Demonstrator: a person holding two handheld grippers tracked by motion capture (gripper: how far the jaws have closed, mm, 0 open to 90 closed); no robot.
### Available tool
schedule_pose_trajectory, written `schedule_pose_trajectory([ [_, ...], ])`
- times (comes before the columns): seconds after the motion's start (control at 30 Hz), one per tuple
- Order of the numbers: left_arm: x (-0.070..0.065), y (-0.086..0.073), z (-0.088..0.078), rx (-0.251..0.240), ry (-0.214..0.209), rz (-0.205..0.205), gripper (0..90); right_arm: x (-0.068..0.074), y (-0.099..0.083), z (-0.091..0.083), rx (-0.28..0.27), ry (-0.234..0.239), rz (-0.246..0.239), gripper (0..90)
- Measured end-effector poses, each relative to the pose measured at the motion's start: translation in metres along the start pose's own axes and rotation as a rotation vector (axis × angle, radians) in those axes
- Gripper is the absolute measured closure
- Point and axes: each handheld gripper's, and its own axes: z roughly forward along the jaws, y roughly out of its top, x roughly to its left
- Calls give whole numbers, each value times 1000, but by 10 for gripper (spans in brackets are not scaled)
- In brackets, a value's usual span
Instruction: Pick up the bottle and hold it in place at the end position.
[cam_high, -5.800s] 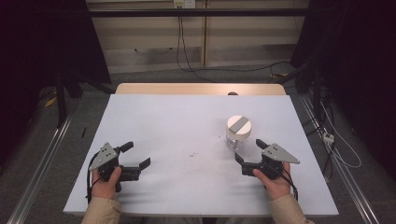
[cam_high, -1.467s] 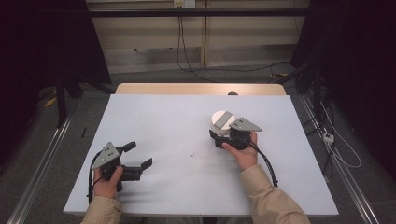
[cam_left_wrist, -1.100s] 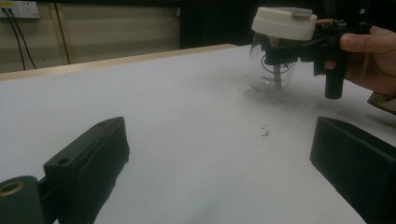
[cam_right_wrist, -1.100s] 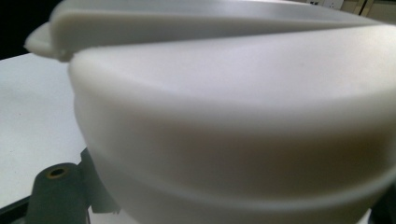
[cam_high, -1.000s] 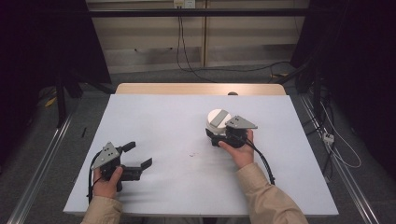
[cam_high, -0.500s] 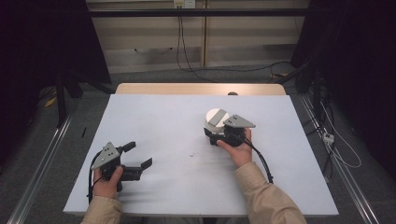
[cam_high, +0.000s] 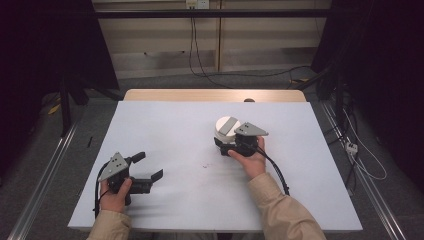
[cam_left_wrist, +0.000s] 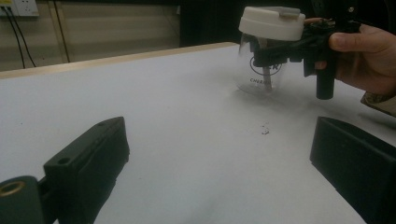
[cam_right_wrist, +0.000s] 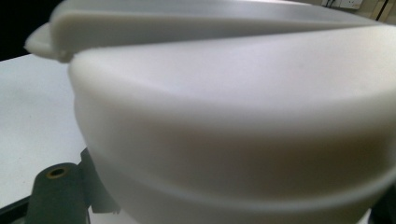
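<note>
While the right claw is closed on the clear cup under its white lid, lifting is left; the left claw rests open on the counter.

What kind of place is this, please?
Probably a lab recording station: a bare white table, dark curtains at both sides, loose cables along the pale back wall, and hand-held black two-jaw grippers.

The jar stood upright on the table, right of centre — the right gripper just before it. The left gripper sat well apart, near the table's front-left corner — a small speck lay between them.
</note>
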Motion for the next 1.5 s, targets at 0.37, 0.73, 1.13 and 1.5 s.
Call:
schedule_pose_trajectory([
  [0.37,-1,0,1,0,2,-3,41,2,1,4,1,8,-1,183],
  [0.73,0,0,0,1,1,-3,41,5,1,8,4,19,-9,183],
  [1.13,-1,0,1,3,3,-4,41,6,1,10,2,26,-8,183],
  [1.5,-1,-1,1,4,2,-4,41,9,-1,15,7,38,-7,183],
])
